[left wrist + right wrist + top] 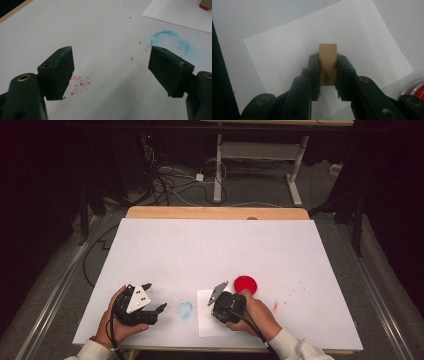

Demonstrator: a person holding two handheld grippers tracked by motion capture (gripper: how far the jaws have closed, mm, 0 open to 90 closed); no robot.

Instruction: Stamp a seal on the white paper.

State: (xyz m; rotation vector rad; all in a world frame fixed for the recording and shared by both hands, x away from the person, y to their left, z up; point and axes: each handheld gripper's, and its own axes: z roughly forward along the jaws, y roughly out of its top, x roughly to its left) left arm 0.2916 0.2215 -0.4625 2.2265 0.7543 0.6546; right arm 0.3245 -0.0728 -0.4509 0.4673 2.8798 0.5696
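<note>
Right gripper view shows the right gripper (328,75) clamped on a squared wooden block (327,56), perhaps a stamp, over the smooth white paper sheet (287,55).

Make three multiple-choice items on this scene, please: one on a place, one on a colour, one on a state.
1. Where is the wooden stamp?
A. over the sheet of paper
B. inside the red ink pad
C. on the floor

2. What colour is the smudged ring on the table?
A. green
B. blue
C. black

3. How stand the jaws of the left gripper?
A. shut on the stamp
B. shut on nothing
C. open

Answers: 1 A, paper lies behind it; 2 B, blue ink; 3 C, wide gap, nothing between.
</note>
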